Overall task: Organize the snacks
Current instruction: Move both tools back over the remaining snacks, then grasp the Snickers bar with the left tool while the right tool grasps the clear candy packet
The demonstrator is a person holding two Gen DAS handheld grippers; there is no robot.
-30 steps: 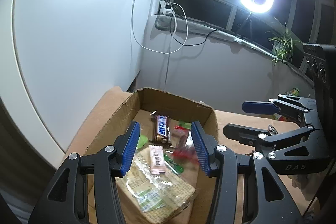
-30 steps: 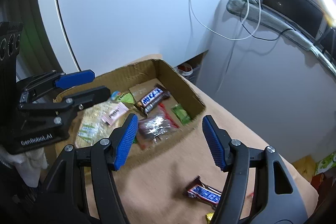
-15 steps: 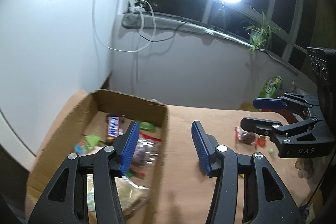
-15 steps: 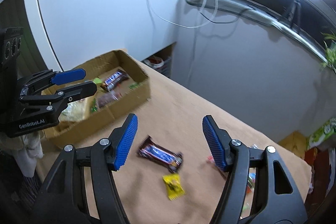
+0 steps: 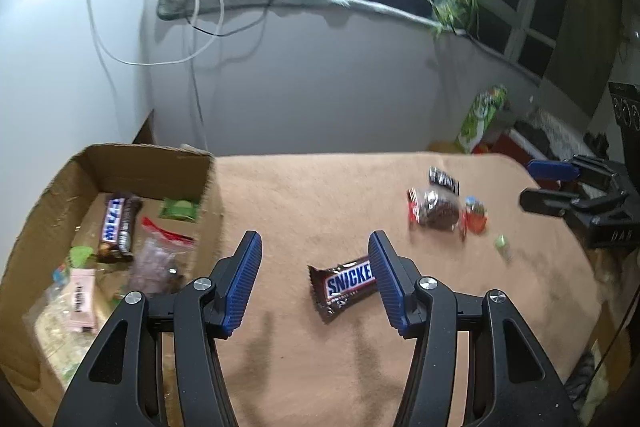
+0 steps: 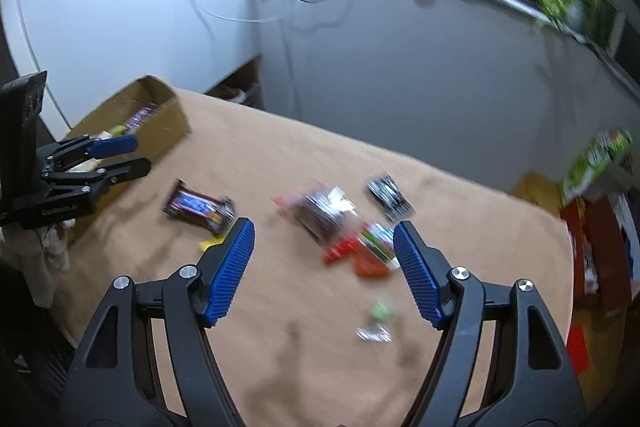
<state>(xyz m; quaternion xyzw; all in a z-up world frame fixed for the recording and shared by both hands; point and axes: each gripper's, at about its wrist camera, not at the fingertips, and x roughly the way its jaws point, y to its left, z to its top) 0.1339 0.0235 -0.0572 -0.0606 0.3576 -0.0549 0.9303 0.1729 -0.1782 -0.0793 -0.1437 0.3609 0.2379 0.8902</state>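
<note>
Left wrist view: my left gripper [image 5: 314, 279] gapes empty, angled down, Snickers bar [image 5: 344, 285] at lower centre between its fingers, untouched. My right gripper [image 6: 324, 267], just widened, tilts down over blurred snacks [image 6: 344, 227], holding nothing.

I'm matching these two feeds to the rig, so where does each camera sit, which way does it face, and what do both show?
Left wrist: on the left gripper, angled down at the Snickers bar and cardboard box; its own open fingers and the right gripper show.
Right wrist: on the right gripper, angled down at the snack pile; its own open fingers and the left gripper show.
Shared: the tan table, box, Snickers bar and pile.
</note>
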